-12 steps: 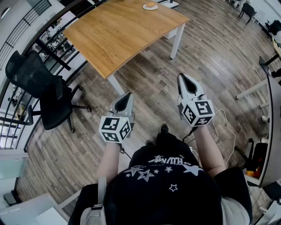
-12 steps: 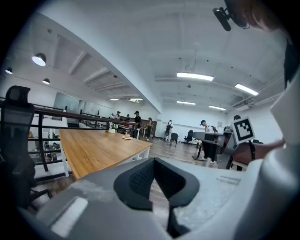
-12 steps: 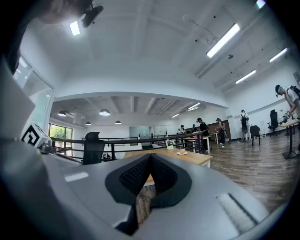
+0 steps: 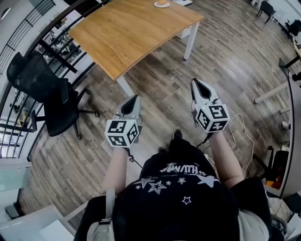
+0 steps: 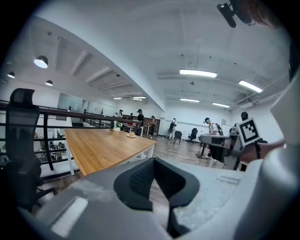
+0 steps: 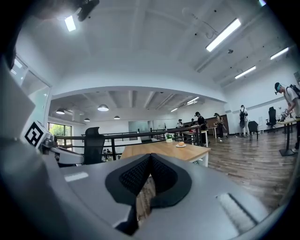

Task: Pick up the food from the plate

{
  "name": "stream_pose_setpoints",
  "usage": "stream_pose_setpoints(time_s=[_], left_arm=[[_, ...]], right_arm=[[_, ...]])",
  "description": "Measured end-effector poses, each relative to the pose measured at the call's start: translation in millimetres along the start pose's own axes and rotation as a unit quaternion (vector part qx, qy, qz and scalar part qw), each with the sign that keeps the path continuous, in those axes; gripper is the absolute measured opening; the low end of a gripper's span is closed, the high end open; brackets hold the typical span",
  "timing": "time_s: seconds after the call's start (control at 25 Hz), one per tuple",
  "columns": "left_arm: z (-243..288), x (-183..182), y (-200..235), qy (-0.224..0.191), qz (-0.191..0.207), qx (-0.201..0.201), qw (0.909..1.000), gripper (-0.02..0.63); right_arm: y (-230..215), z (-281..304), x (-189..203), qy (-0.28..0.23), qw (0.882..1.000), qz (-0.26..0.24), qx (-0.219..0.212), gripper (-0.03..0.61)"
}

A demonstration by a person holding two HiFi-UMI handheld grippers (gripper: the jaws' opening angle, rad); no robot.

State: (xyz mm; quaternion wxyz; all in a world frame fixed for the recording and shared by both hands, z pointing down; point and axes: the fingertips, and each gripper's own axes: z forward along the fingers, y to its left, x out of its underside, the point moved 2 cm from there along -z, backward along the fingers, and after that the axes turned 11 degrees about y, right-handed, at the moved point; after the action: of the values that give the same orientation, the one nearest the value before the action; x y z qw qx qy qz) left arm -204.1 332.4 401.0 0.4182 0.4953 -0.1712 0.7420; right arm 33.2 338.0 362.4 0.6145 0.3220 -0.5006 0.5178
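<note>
The left gripper (image 4: 132, 100) edges forward; it and the right gripper (image 4: 196, 84) are pinched closed, empty. The food (image 4: 161, 2), likely a soft, light bun, sits on its plate (image 4: 155, 5) far beyond the fingertips; grip its sides gently.

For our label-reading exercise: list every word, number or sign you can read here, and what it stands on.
Black shirt: white lettering above stars, too distorted to read.
Left marker cube, right marker cube: square patterns only, no words.
Nothing else is legible.
</note>
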Motion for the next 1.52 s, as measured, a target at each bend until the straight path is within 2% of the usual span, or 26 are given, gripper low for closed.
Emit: stream_pose_setpoints(time_s=[0.32, 0.44, 0.56, 0.68, 0.76, 0.92, 1.12, 1.36, 1.52], left_arm=[[6.4, 14.3, 7.7, 0.013, -0.013, 0.002, 0.9998, 0.002], [14.3, 9.8, 18.9, 0.014, -0.011, -0.009, 0.9998, 0.002], [27.8, 0.9, 35.5, 0.014, -0.015, -0.027, 0.9994, 0.002], [51.9, -7.2, 55.4, 0.015, -0.035, -0.042, 0.9984, 0.002], [73.0, -16.8, 63.0, 0.014, -0.048, -0.044, 0.9978, 0.002], [125.3, -41.7, 65.2, 0.018, -0.045, -0.047, 0.9977, 0.002], [182.9, -63.1, 60.8, 0.033, -0.043, -0.056, 0.997, 0.002], [239.9, -86.7, 68.2, 0.038, -0.056, -0.073, 0.995, 0.002], [264.3, -105.3, 81.0, 0.029, -0.046, -0.104, 0.9931, 0.002]], right_arm=[[-16.9, 11.8, 4.1, -0.001, 1.0, 0.023, 0.009, 0.002], [-25.4, 33.8, 3.8, -0.003, 1.0, 0.03, 0.004, 0.002], [-31.8, 65.0, 0.6, 0.005, 1.0, 0.017, -0.013, 0.002], [-45.9, 99.8, -5.3, 0.014, 0.999, 0.013, -0.027, 0.002], [-62.1, 122.6, -15.6, 0.014, 0.999, 0.014, -0.032, 0.002], [-103.7, 164.8, -38.2, 0.009, 0.999, 0.014, -0.04, 0.002], [-152.4, 212.4, -48.3, 0.033, 0.998, 0.004, -0.06, 0.002], [-207.7, 257.4, -64.5, 0.034, 0.997, 0.017, -0.069, 0.002], [-233.8, 275.4, -64.1, 0.039, 0.996, 0.018, -0.082, 0.002]])
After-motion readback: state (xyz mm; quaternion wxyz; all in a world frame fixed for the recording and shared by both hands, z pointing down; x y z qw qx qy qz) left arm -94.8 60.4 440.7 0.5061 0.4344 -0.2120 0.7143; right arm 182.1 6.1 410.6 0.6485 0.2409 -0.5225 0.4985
